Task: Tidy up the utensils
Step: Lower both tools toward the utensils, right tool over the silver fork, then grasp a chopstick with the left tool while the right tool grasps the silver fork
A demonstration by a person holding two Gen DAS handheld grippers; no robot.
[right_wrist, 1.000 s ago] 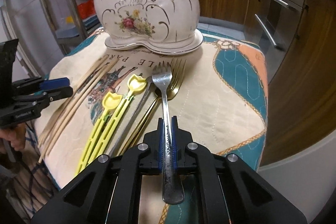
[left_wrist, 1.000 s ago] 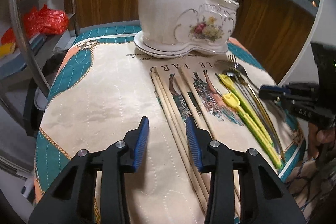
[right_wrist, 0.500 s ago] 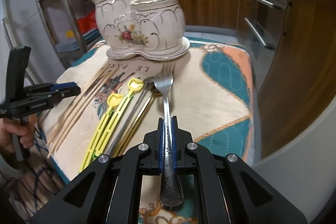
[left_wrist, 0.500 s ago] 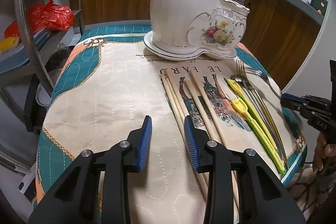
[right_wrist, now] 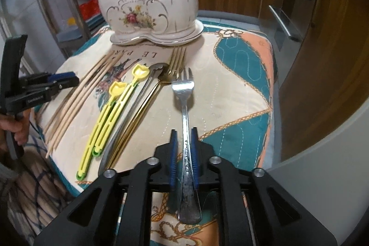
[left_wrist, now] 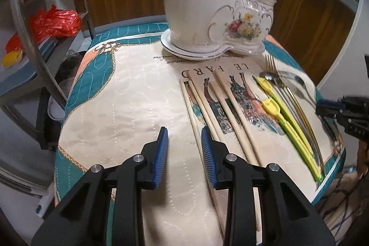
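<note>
My right gripper [right_wrist: 183,137] is shut on a silver fork [right_wrist: 183,93] and holds it by the handle above the quilted table cover, tines pointing at the white ceramic double holder [right_wrist: 150,8]. Several wooden chopsticks [right_wrist: 78,93], two yellow spoons [right_wrist: 110,105], a silver spoon [right_wrist: 136,105] and gold cutlery [right_wrist: 147,105] lie in a row on the cover. My left gripper [left_wrist: 184,142] is open and empty, hovering just left of the chopsticks [left_wrist: 207,112]. The holder [left_wrist: 207,8] stands at the back. The right gripper [left_wrist: 343,110] shows at the right edge.
The cover [right_wrist: 230,84] drapes a small table with drops on all sides. A metal shelf rack [left_wrist: 30,27] with red bags stands to the left. Wooden kitchen cabinets [right_wrist: 311,38] and an oven lie behind and to the right.
My right gripper has lifted the fork off the row and carried it up and to the right. My left gripper has drifted back and left, still open.
</note>
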